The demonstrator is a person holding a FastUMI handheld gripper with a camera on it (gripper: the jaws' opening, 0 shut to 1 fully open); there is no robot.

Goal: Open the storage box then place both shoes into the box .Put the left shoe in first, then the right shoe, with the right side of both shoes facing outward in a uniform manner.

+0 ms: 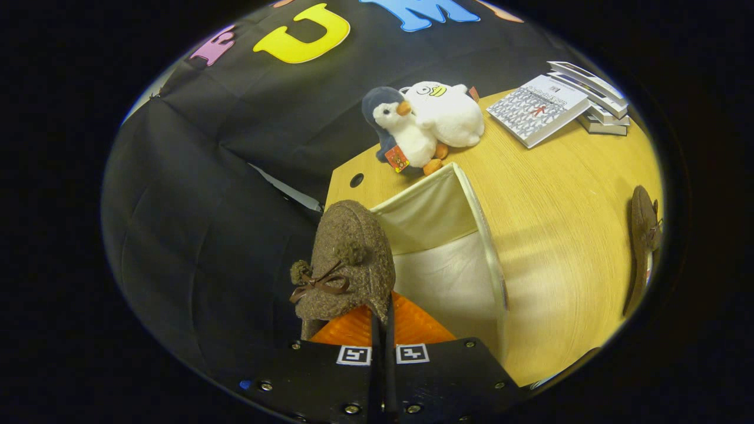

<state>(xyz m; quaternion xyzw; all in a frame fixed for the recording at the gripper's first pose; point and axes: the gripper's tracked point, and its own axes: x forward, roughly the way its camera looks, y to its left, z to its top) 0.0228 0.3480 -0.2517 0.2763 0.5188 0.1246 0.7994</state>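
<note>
A brown woolly shoe with a pompom and a ribbon bow hangs toe-up just ahead of my fingers. My gripper is shut on the edge of that shoe, both fingers pressed close together on it. Right behind and beside the shoe stands the cream fabric storage box, open, its pale inside showing. A second brown shoe lies on the wooden table far off to the right of the box.
On the wooden table beyond the box sit a penguin plush and a white plush. A stack of books lies further right. A round hole marks the table's near corner.
</note>
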